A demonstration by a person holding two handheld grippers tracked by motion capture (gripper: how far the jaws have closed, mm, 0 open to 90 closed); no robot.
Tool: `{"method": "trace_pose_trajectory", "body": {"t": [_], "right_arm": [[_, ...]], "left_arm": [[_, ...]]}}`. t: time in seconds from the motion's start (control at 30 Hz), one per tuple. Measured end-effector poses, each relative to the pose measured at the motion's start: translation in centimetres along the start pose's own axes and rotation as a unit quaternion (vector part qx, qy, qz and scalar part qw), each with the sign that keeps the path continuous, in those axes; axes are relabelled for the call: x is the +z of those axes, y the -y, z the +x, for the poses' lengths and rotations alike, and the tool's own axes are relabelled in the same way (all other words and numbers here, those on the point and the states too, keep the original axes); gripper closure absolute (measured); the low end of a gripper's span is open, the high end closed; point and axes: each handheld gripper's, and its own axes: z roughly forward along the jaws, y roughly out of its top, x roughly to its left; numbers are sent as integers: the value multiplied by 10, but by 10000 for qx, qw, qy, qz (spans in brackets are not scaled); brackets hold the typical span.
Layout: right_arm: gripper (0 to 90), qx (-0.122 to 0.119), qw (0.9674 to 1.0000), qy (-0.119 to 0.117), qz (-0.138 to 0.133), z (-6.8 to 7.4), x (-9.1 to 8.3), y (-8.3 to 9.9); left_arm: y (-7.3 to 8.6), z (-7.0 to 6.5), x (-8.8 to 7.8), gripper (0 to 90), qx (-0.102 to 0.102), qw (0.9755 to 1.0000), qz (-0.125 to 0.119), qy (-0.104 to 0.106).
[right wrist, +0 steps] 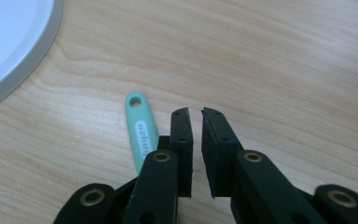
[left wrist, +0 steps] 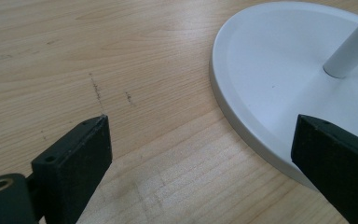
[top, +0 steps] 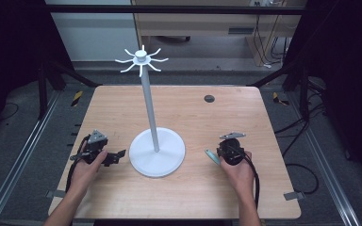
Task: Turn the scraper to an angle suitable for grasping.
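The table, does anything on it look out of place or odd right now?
Nothing looks damaged or spilled. The white stand sits upright on the table. One small oddity: a mint green handle lies flat beside the right claw, partly tucked under it, not between its nearly shut jaws. The left claw is open by the stand's base.

The mint-green handle carries a small white oval label with grey lettering. The lettering is too small and tilted to read with certainty. Nothing else bears text.
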Motion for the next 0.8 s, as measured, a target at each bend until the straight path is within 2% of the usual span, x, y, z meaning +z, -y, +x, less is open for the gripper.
{"method": "trace_pose_trajectory", "body": {"t": [0.5,0.57,0.6,0.63,0.67,0.73,0.8], "right_arm": [[900,-166,9995,-114,240,6,11,-1],[900,-310,9987,-304,253,10,10,-1],[900,-310,9987,-304,253,10,10,-1],[900,-489,9978,-362,263,15,10,0],[900,-489,9978,-362,263,15,10,0],[900,-535,9967,-549,278,17,9,0],[900,-613,9962,-552,282,19,8,1]], "left_arm": [[0,-1,0,48,25,10000,0,7],[0,-1,0,48,26,10000,-6,8],[0,-1,0,48,26,10000,-6,8],[0,-1,0,48,21,10000,-9,6],[0,-1,0,48,22,10000,-9,4],[0,-1,0,48,30,10000,-7,-3],[0,-1,-1,48,44,10000,2,-11]]}}
